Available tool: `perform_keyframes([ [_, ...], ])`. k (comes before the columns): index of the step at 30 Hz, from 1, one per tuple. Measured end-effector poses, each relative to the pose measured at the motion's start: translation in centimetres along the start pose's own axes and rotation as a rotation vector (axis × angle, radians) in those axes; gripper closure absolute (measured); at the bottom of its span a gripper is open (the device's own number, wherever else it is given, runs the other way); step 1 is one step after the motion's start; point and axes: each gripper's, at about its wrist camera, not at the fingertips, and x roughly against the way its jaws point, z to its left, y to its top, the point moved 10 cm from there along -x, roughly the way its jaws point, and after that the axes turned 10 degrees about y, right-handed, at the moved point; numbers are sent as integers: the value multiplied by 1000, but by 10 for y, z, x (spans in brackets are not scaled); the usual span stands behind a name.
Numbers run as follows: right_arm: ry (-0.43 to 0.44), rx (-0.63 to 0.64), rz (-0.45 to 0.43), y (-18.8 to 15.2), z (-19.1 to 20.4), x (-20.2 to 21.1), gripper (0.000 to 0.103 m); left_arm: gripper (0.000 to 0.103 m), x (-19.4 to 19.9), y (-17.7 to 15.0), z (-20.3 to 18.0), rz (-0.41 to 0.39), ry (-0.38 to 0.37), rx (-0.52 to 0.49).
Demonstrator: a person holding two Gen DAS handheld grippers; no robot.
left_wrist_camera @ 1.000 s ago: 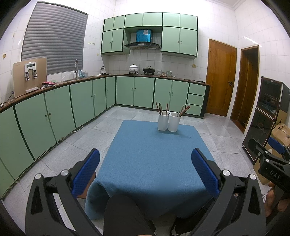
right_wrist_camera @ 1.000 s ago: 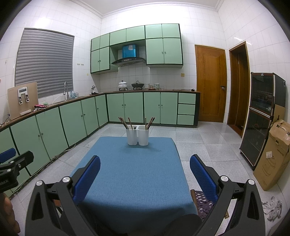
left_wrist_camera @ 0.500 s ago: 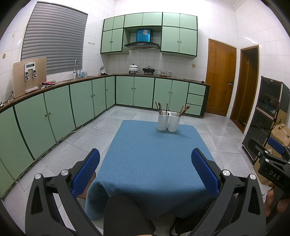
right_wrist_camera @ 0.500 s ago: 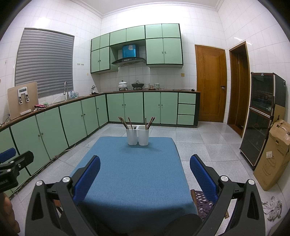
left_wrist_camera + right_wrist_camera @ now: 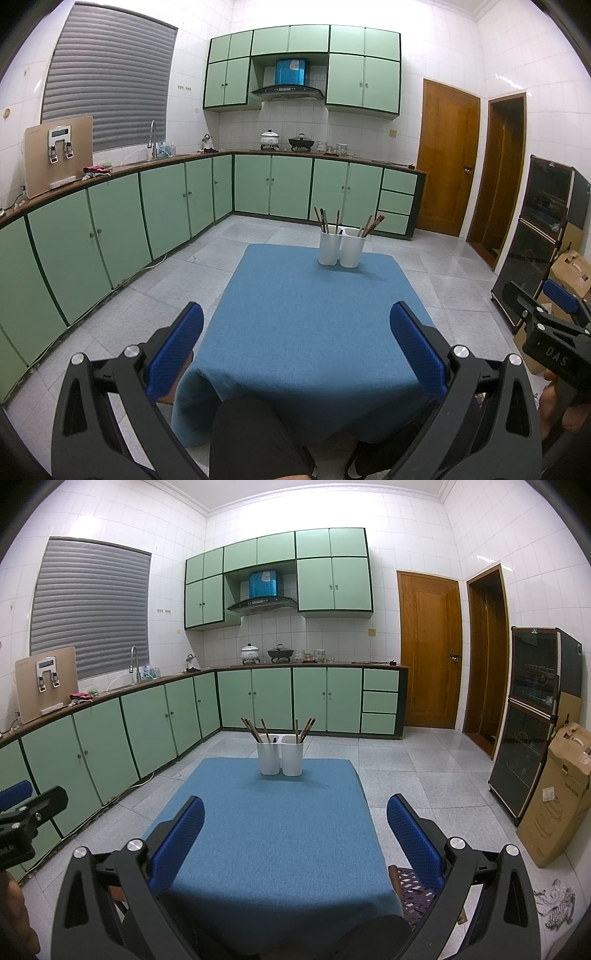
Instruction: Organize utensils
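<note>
Left wrist view: the left gripper (image 5: 295, 339) hangs above the near edge of the blue-clothed table (image 5: 310, 332), jaws wide and holding nothing. Two white holders (image 5: 341, 246) stand touching each other at the far end of the table, well apart from the gripper, with brown chopsticks (image 5: 325, 220) leaning out of both. The right gripper (image 5: 550, 332) shows at the right edge, off the table's side

Right wrist view: the right gripper (image 5: 295, 821) also sits at the near edge, jaws wide and empty. The holders (image 5: 280, 755) lie straight ahead across bare cloth, their chopsticks (image 5: 255, 729) fanned at different tilts. The likely trouble is the reach: the sticks are thin and crowded, so a wide jaw closing on one may catch its neighbour or tip a light holder
</note>
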Motion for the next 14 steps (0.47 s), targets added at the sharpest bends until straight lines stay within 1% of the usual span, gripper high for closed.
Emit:
perform_keyframes([
  [14, -1, -1, -1, -1, 0, 0, 6, 5, 2, 5, 2, -6, 1, 1],
])
